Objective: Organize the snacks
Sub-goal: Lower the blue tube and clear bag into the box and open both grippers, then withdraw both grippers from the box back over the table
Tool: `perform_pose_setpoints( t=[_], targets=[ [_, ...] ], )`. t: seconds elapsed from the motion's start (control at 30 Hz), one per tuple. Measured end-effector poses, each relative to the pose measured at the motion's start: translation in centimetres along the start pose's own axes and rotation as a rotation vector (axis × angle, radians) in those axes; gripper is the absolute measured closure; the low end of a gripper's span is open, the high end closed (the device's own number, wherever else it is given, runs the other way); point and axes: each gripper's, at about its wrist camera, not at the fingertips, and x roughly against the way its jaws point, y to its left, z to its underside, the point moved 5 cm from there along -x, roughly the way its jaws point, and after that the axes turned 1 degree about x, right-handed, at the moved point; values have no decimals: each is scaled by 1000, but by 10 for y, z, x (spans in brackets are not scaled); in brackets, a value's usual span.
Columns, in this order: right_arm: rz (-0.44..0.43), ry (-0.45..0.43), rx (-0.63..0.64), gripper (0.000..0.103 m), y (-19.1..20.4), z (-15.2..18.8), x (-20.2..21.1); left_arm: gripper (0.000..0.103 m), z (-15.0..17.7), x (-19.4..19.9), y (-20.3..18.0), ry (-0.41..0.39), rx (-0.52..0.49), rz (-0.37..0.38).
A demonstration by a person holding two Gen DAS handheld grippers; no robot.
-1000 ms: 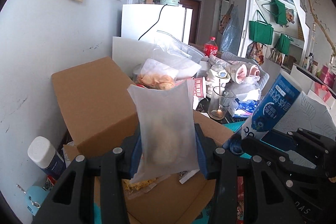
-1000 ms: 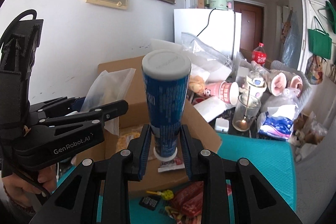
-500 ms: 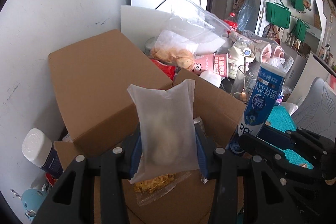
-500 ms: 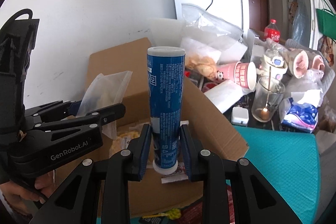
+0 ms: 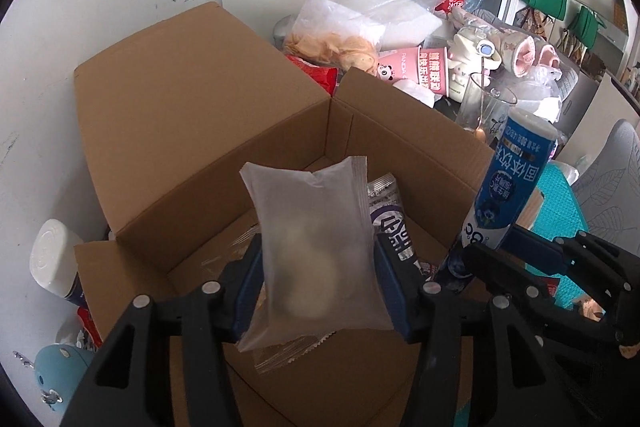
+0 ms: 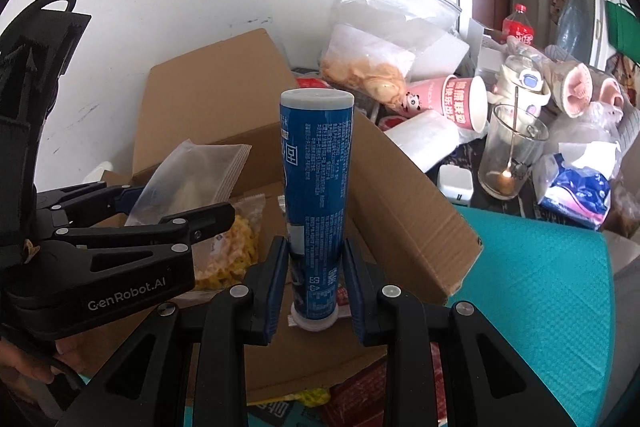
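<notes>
Squarely between left hand-held gripper (image 5: 318, 267) fingers: frosted snack packet (image 5: 316, 247).

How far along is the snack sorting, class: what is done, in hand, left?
Done: a yellow snack bag and a purple packet already lie in the cardboard box. In hand: the left tool holds a frosted pouch over the box; the right tool grips a blue tube. Left: dropping both, plus the chip bag behind.
</notes>
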Motion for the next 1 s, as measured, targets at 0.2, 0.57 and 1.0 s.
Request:
perform_pose_setpoints(
  t=[0.2,0.57,1.0],
  targets=[
    [32,7,-6,75,-3,0,-1,44,3,-2,-1,23,-8,-6],
    [97,12,-39,75,-18,4,17,30,4,9,-20,3,-49,13],
    [176,-52,-85,75,-36,11,76,30,9,58,-57,-100,-122,98]
  ],
)
